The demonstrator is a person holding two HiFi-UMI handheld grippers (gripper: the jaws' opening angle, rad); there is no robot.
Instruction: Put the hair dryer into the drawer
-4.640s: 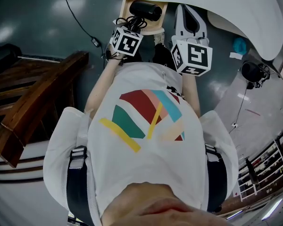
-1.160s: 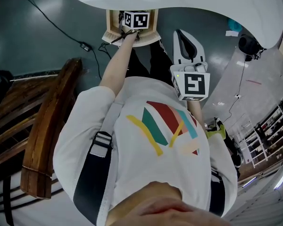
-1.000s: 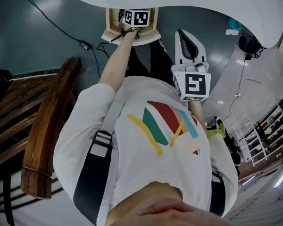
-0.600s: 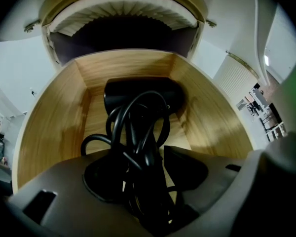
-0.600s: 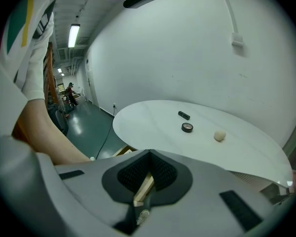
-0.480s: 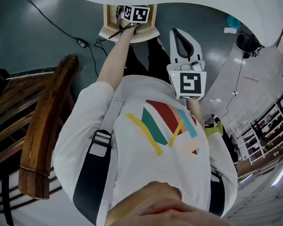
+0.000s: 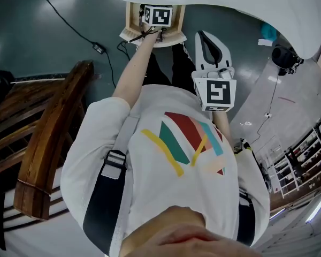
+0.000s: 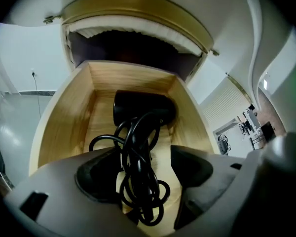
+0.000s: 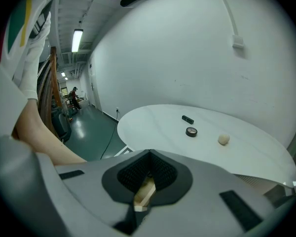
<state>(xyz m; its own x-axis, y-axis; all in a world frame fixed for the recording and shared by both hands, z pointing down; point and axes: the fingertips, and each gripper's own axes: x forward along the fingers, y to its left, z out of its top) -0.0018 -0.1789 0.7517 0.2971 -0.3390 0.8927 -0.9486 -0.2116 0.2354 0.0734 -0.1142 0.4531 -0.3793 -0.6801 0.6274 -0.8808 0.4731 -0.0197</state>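
While the jaws of the left gripper are being opened, the black cord is seen running loose between the spread pads, pressed by neither, so nothing is held. Just beyond them the hair dryer is laid inside the wooden drawer, toward its far end, with the cord bundled on the near side. Compared with a few seconds ago, this gripper has been carried out from beside the body to the drawer. The placing is judged done; only withdrawal is left. To the right, the right gripper is kept idle, jaws pressed together.
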